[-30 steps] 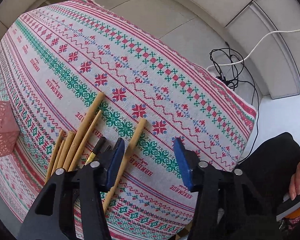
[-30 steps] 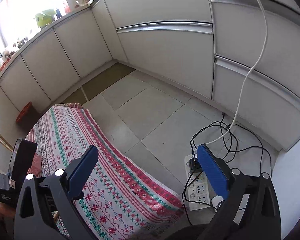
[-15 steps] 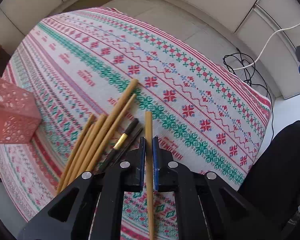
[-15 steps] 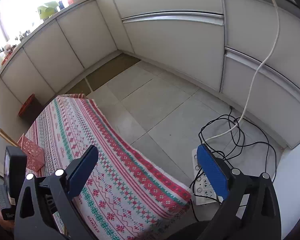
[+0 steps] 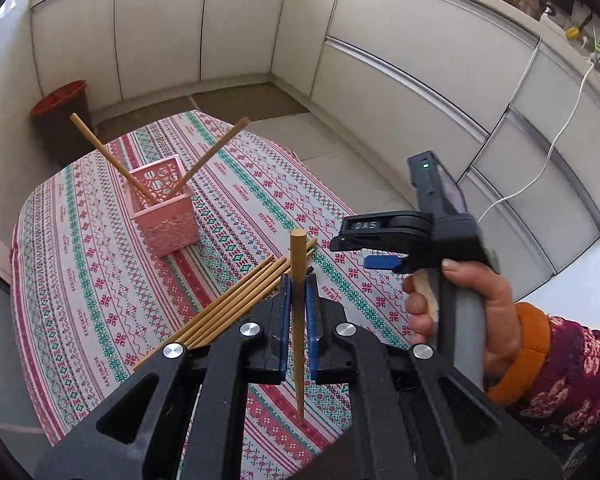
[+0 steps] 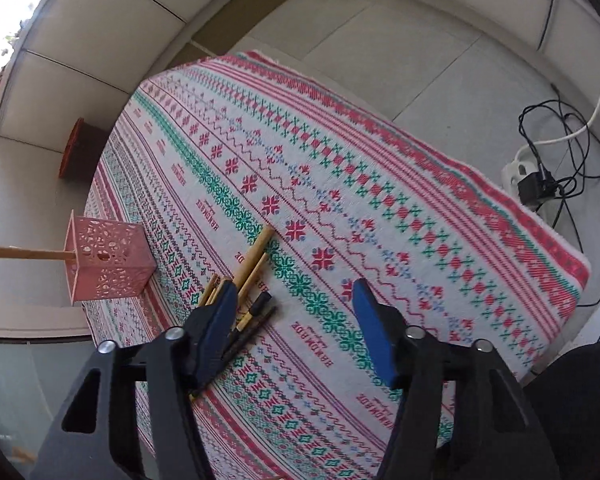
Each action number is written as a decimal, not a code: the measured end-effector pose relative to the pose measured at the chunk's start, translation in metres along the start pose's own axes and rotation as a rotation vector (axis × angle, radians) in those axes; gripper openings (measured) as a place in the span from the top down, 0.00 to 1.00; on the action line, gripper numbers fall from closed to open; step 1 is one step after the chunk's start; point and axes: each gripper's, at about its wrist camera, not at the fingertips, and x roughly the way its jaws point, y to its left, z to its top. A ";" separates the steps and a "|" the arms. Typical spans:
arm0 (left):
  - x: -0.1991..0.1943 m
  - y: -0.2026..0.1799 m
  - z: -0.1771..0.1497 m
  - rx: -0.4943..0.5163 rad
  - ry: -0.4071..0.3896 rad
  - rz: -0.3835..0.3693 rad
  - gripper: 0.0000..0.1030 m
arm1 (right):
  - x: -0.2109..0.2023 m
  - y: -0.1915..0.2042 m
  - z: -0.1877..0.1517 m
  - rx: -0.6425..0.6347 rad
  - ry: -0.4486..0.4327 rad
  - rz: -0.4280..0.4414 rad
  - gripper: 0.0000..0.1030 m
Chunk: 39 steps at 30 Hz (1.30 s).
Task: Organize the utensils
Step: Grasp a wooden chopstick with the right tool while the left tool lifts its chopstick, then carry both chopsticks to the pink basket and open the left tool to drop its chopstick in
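Observation:
My left gripper (image 5: 298, 284) is shut on a bamboo chopstick (image 5: 299, 256), held upright above the patterned tablecloth (image 5: 80, 280). Under it lies a pile of bamboo chopsticks (image 5: 236, 300). A pink lattice basket (image 5: 165, 216) stands behind with two chopsticks (image 5: 108, 156) leaning in it. My right gripper (image 6: 294, 296) points down at the cloth just right of the pile (image 6: 256, 252) and of two dark chopsticks (image 6: 256, 312). Its jaws are closing with nothing between them. In the left wrist view the right gripper (image 5: 352, 252) shows in a person's hand (image 5: 480, 308).
The pink basket (image 6: 108, 264) sits at the cloth's left edge. A red-rimmed bin (image 5: 62, 120) stands on the floor beyond the table. A power strip with tangled cables (image 6: 528, 176) lies on the floor to the right. White cabinets line the walls.
My left gripper shut on one chopstick and lifted it off the cloth, tilting up. My right gripper swung down over the table beside the pile and its jaws narrowed.

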 end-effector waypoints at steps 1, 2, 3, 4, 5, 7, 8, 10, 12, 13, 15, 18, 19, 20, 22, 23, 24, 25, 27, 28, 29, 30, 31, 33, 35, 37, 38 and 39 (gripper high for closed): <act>-0.003 0.001 0.000 -0.002 -0.012 -0.002 0.94 | 0.007 0.005 0.002 0.010 0.012 -0.018 0.50; -0.008 0.003 0.000 -0.004 -0.023 -0.008 0.94 | 0.012 0.008 0.003 0.018 0.016 -0.032 0.54; -0.013 0.005 -0.001 -0.004 -0.032 -0.013 0.94 | 0.018 0.011 0.005 0.030 0.022 -0.045 0.55; -0.017 0.006 -0.002 -0.004 -0.040 -0.016 0.94 | 0.023 0.012 0.006 0.041 0.025 -0.053 0.55; -0.018 0.010 -0.003 -0.004 -0.045 -0.019 0.94 | 0.028 0.013 0.007 0.055 0.026 -0.058 0.55; -0.023 0.015 -0.005 -0.012 -0.050 -0.022 0.94 | 0.035 0.014 0.012 0.072 0.034 -0.067 0.55; -0.024 0.017 -0.006 -0.016 -0.053 -0.023 0.94 | 0.038 0.015 0.014 0.077 0.036 -0.070 0.55; -0.026 0.023 -0.008 -0.030 -0.059 -0.025 0.94 | 0.041 0.021 0.017 0.080 0.021 -0.079 0.55; -0.028 0.027 -0.009 -0.036 -0.064 -0.028 0.94 | 0.043 0.027 0.022 0.078 0.024 -0.077 0.57; -0.029 0.027 -0.009 -0.038 -0.066 -0.027 0.94 | 0.044 0.028 0.024 0.079 0.028 -0.083 0.57; -0.030 0.028 -0.010 -0.039 -0.068 -0.020 0.94 | 0.048 0.035 0.026 0.077 0.023 -0.117 0.60; -0.033 0.030 -0.008 -0.043 -0.077 -0.015 0.94 | 0.053 0.046 0.025 0.054 0.009 -0.178 0.80; -0.034 0.031 -0.008 -0.046 -0.080 -0.013 0.94 | 0.053 0.047 0.025 0.058 -0.004 -0.192 0.84; -0.034 0.032 -0.008 -0.049 -0.081 -0.010 0.94 | 0.054 0.047 0.024 0.072 -0.011 -0.188 0.85; -0.035 0.033 -0.008 -0.053 -0.079 -0.002 0.94 | 0.054 0.044 0.026 0.101 -0.021 -0.161 0.87; -0.036 0.033 -0.009 -0.054 -0.078 0.002 0.94 | 0.054 0.042 0.027 0.112 -0.024 -0.143 0.88; -0.037 0.034 -0.010 -0.055 -0.078 0.005 0.94 | 0.053 0.038 0.028 0.127 -0.027 -0.119 0.89; -0.038 0.034 -0.010 -0.058 -0.082 0.007 0.94 | 0.051 0.034 0.029 0.142 -0.030 -0.095 0.89; -0.042 0.036 -0.011 -0.066 -0.093 0.011 0.94 | 0.045 0.027 0.030 0.164 -0.041 -0.038 0.90; -0.045 0.037 -0.011 -0.071 -0.100 0.012 0.94 | 0.040 0.025 0.031 0.165 -0.047 -0.013 0.90; -0.046 0.038 -0.011 -0.073 -0.107 0.014 0.94 | 0.035 0.024 0.031 0.162 -0.056 0.011 0.90; -0.048 0.038 -0.011 -0.076 -0.110 0.016 0.94 | 0.030 0.025 0.031 0.157 -0.067 0.028 0.90; -0.049 0.038 -0.011 -0.076 -0.112 0.020 0.94 | 0.022 0.025 0.030 0.148 -0.082 0.047 0.91; -0.052 0.035 -0.011 -0.074 -0.116 0.023 0.94 | 0.005 0.024 0.028 0.119 -0.113 0.070 0.91; -0.055 0.032 -0.011 -0.069 -0.121 0.028 0.94 | -0.011 0.027 0.022 0.082 -0.148 0.086 0.91; -0.057 0.031 -0.011 -0.068 -0.126 0.037 0.94 | -0.031 0.030 0.014 0.038 -0.191 0.102 0.90; -0.058 0.031 -0.011 -0.070 -0.128 0.041 0.94 | -0.042 0.031 0.009 0.012 -0.217 0.116 0.90; -0.060 0.030 -0.011 -0.072 -0.129 0.047 0.94 | -0.051 0.033 0.006 -0.011 -0.235 0.125 0.90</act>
